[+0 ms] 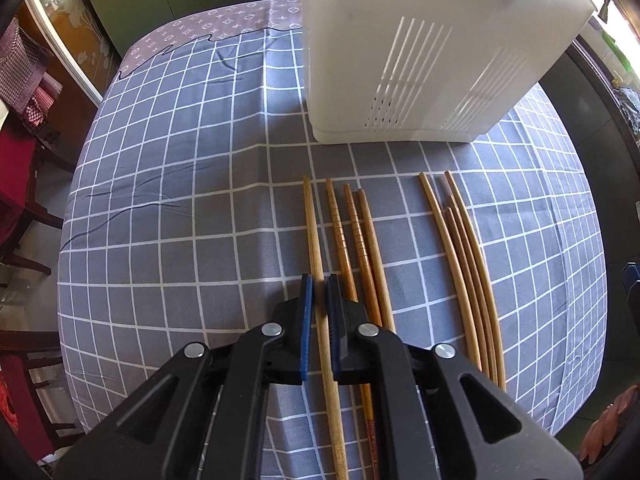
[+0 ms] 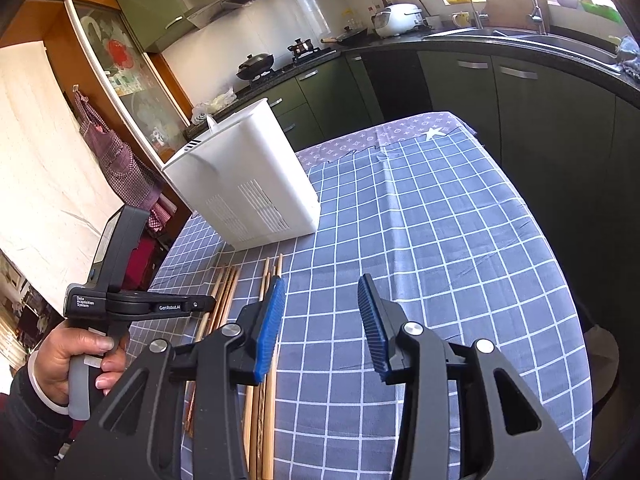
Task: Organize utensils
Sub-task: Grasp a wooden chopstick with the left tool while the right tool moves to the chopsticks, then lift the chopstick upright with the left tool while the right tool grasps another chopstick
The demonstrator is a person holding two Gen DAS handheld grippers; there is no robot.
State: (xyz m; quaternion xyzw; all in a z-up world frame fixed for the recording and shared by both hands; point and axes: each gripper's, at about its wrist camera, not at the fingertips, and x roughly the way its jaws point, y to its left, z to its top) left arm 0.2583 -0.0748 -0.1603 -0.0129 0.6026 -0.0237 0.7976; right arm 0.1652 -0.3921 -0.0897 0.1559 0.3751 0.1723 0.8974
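Observation:
Several wooden chopsticks lie side by side on the grey checked tablecloth, in one group on the left and one on the right. My left gripper points steeply down and is shut on the leftmost pale chopstick, which runs between its blue pads. A tall white slotted utensil holder stands just beyond the chopstick tips. In the right wrist view my right gripper is open over bare cloth with nothing between its fingers; the chopsticks lie under its left finger, and the holder stands behind.
A hand holds the left gripper's handle at the table's left side. The table edge drops off on the right, towards dark green kitchen cabinets. Red chairs stand off the table's left side.

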